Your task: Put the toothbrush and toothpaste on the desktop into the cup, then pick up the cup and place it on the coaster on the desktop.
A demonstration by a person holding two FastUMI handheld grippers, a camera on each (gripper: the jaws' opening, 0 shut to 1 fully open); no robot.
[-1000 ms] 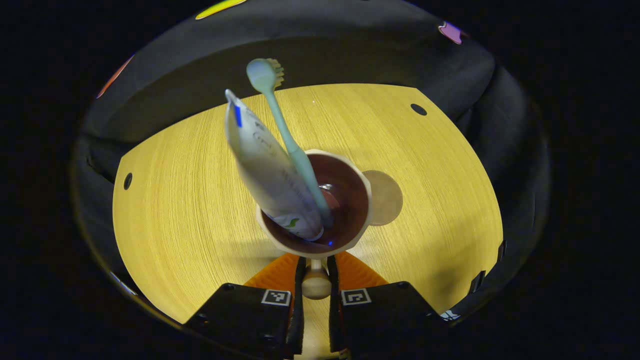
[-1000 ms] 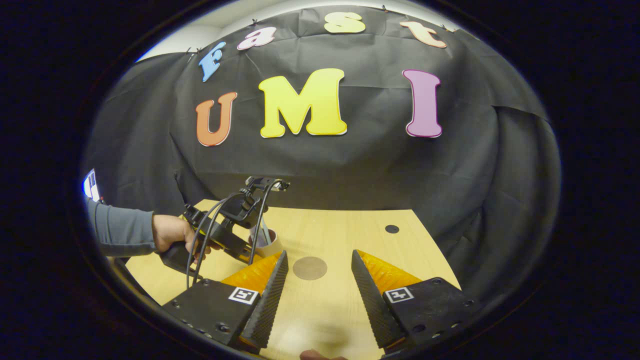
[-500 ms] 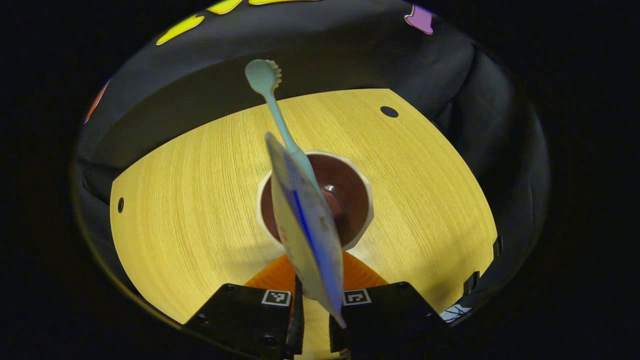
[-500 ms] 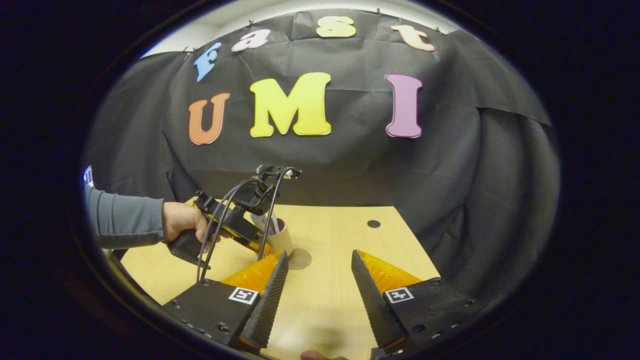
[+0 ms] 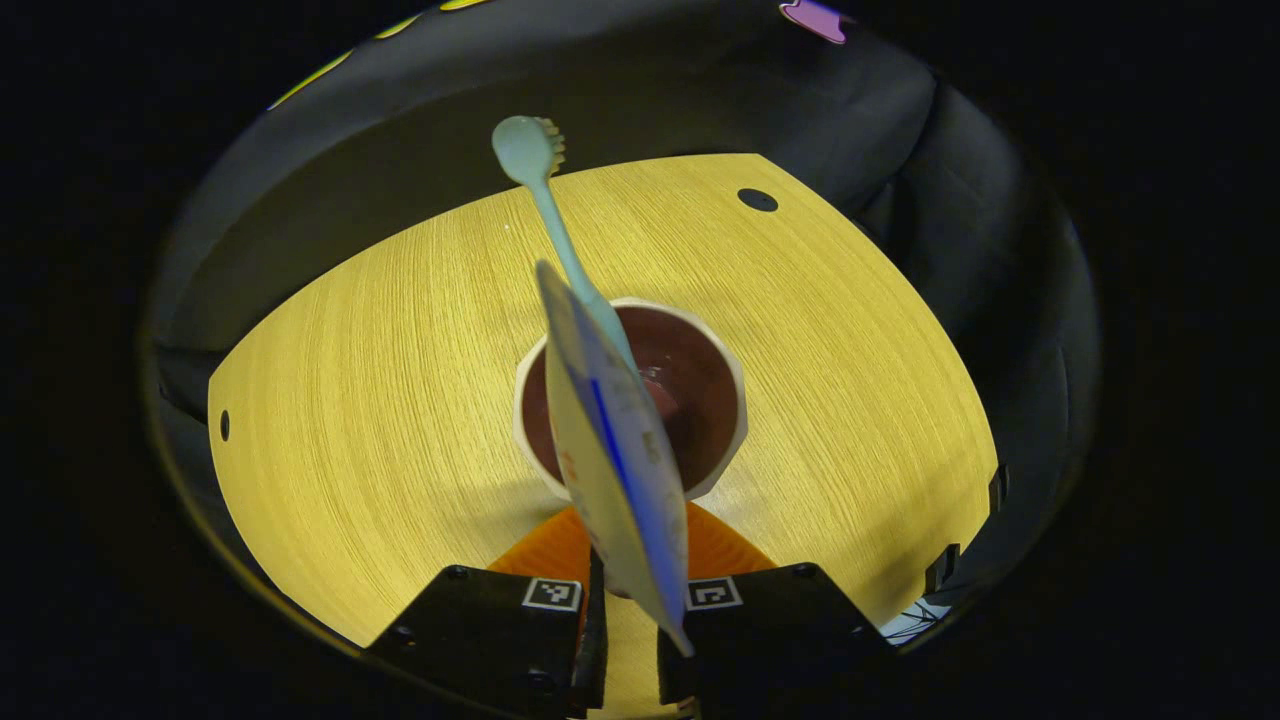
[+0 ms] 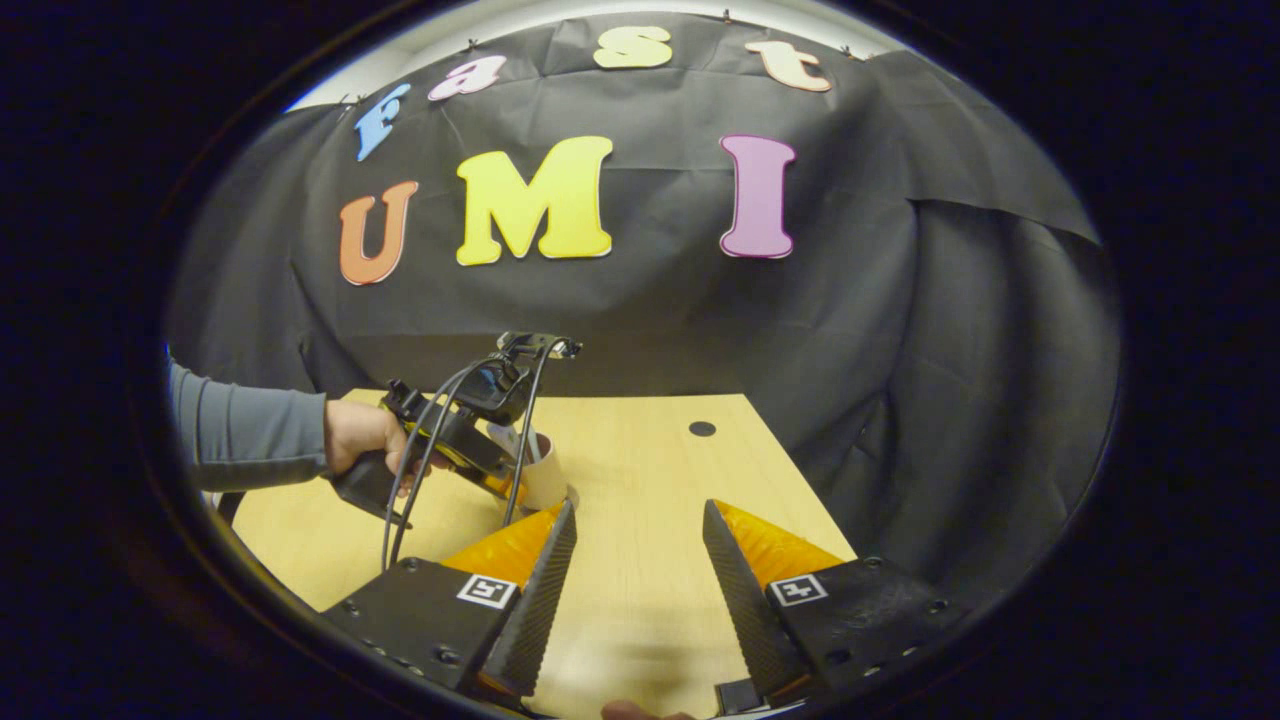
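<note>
Two fingers of the left gripper (image 5: pixel 628 610) sit close together at the cup's (image 5: pixel 725 445) near side, but the toothpaste (image 5: pixel 615 450) hides the grip, so clamped or not, can't tell. Toothbrush (image 5: pixel 560 235) leans out beyond it. Over on the right gripper (image 6: pixel 637 580), jaws spread wide above the desktop (image 6: pixel 640 470), grasping nothing.
</note>
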